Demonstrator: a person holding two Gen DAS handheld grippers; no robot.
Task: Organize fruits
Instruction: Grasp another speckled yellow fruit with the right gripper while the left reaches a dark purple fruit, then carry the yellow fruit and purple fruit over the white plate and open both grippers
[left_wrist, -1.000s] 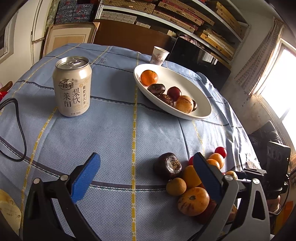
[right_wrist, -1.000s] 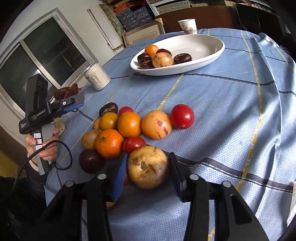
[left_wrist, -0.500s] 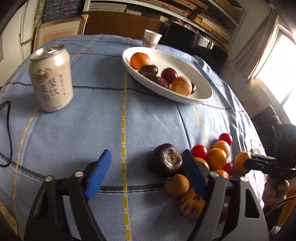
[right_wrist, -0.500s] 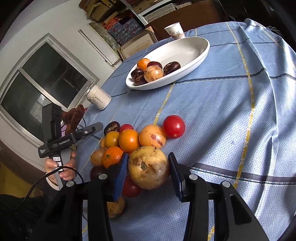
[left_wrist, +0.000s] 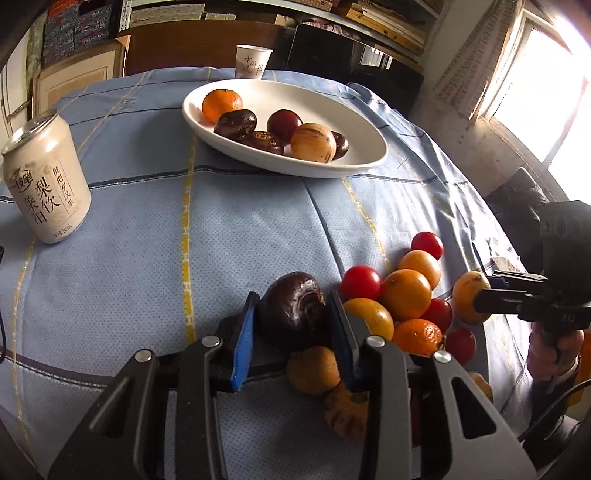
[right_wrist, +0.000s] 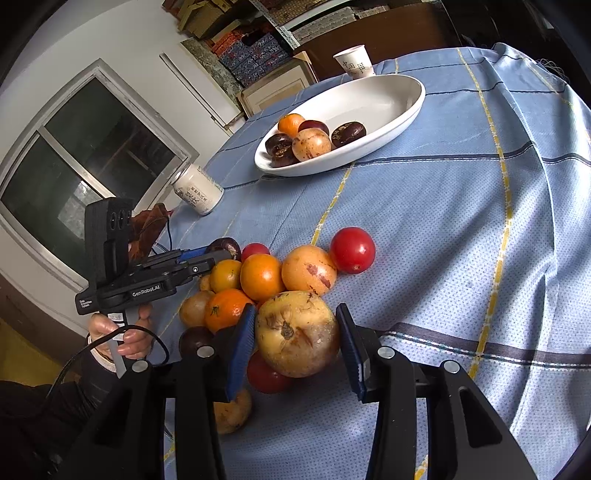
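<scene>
Shelves stacked with books and boxes lined the wall behind a round worktop (left_wrist: 147, 229) covered in pale blue cloth with yellow and dark stripes. Toward its far side sat a white oval ceramic dish (left_wrist: 354, 122) holding an orange mandarin (left_wrist: 222, 104), several dark brown wrinkled fruits, a dark red one and a tan speckled one. Just behind the dish stood a white paper cup (left_wrist: 253, 62), and well off to the left a cream-coloured drink can (left_wrist: 46, 181) with Chinese lettering stood upright.

At the near edge lay a heap of loose fruit (right_wrist: 273, 277): orange mandarins, red round tomatoes (right_wrist: 352, 250) and yellowish pieces pressed together. The left tongs (left_wrist: 291, 321) were closed on a dark purple wrinkled passion fruit (left_wrist: 293, 308) at the left edge of that heap, blue pads touching both its sides; whether it was clear of the cloth could not be told. The right tongs (right_wrist: 297, 339) gripped a large pale yellow blotched passion fruit (right_wrist: 297, 332) at the near side of the heap, with a red tomato and part of the cloth visible beneath it. In the right wrist view, a person's hand (right_wrist: 120, 328) gripped the left tool's handle, a black cable looping from it.
</scene>
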